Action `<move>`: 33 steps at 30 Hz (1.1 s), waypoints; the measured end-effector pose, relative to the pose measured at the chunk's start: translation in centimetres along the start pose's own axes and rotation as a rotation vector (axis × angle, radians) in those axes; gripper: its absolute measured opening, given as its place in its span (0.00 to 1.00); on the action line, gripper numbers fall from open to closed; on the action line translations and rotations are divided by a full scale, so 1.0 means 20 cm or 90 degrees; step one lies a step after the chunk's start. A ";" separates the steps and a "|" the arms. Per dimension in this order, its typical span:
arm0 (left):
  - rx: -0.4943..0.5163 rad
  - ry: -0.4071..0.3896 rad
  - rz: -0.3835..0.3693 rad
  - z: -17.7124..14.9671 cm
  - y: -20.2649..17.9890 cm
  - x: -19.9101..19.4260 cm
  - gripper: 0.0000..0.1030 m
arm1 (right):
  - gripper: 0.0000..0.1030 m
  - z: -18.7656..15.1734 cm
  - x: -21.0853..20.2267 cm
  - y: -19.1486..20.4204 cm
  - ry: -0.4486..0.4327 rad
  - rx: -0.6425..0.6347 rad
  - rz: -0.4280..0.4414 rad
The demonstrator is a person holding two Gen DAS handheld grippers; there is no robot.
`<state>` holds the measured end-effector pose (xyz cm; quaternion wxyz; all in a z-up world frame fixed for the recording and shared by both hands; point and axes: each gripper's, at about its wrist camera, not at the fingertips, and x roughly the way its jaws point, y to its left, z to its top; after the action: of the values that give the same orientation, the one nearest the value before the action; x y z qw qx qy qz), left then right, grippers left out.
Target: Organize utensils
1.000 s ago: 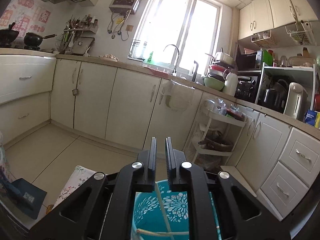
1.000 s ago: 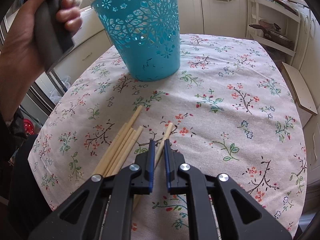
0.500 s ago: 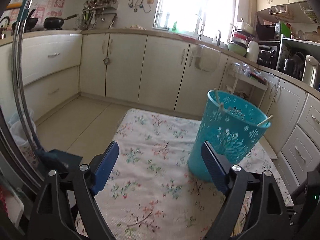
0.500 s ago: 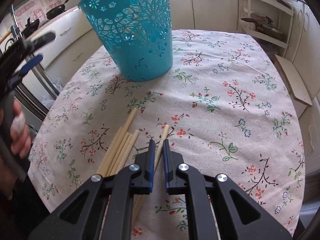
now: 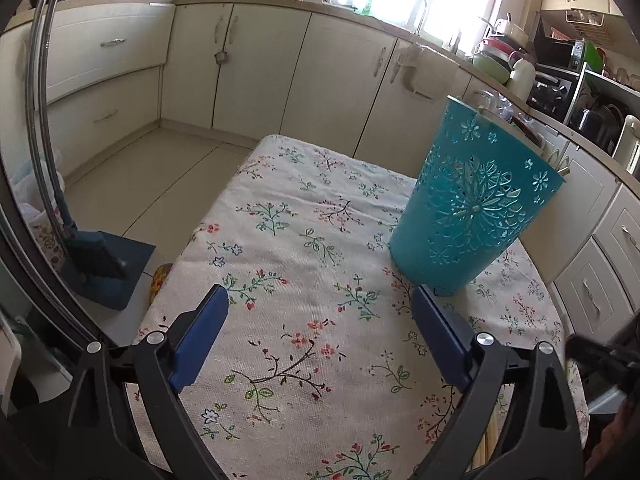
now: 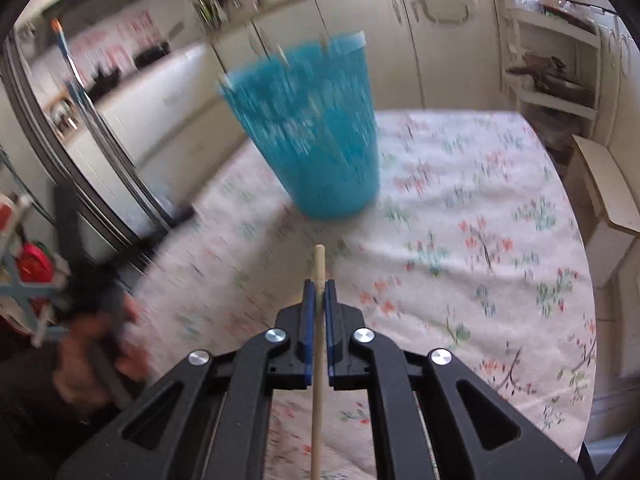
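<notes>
Upright between the blue pads of the right gripper (image 6: 319,286), 1 wooden chopstick (image 6: 318,344) was clamped tight, its tip poking just past the fingertips and its shaft running down out of the picture. Ahead of it, on the floral tablecloth (image 6: 460,208), stood the turquoise cut-out basket (image 6: 316,136), blurred in the right wrist view, with pale stick ends showing at its rim. From the left wrist view the same basket (image 5: 476,200) sat toward the far right part of the cloth (image 5: 304,264), near the table's edge. The left gripper (image 5: 320,304) hung over bare cloth, its jaws having just been opening and now spread wide with nothing between them. A hand (image 6: 96,356) gripped that tool's handle at lower left. Cream kitchen cabinets (image 5: 256,60) lined the room behind.
</notes>
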<state>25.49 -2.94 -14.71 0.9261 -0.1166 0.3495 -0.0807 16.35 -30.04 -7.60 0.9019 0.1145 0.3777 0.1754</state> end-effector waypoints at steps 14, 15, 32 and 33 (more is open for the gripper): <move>-0.018 0.026 -0.003 -0.01 0.02 0.05 0.87 | 0.03 0.76 -0.24 0.22 -0.253 -0.050 0.062; -0.019 0.026 -0.004 -0.01 0.02 0.05 0.87 | 0.03 0.79 -0.23 0.23 -0.251 -0.054 0.050; -0.024 0.038 -0.011 -0.01 0.01 0.07 0.87 | 0.44 0.00 0.41 -0.28 0.102 0.236 -0.129; -0.024 0.039 -0.011 -0.01 0.01 0.07 0.87 | 0.44 0.01 0.43 -0.26 0.099 0.231 -0.135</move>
<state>26.37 -3.05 -15.85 0.9119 -0.1347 0.3782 -0.0852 23.36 -31.30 -14.70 0.8479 0.2208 0.4816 0.0168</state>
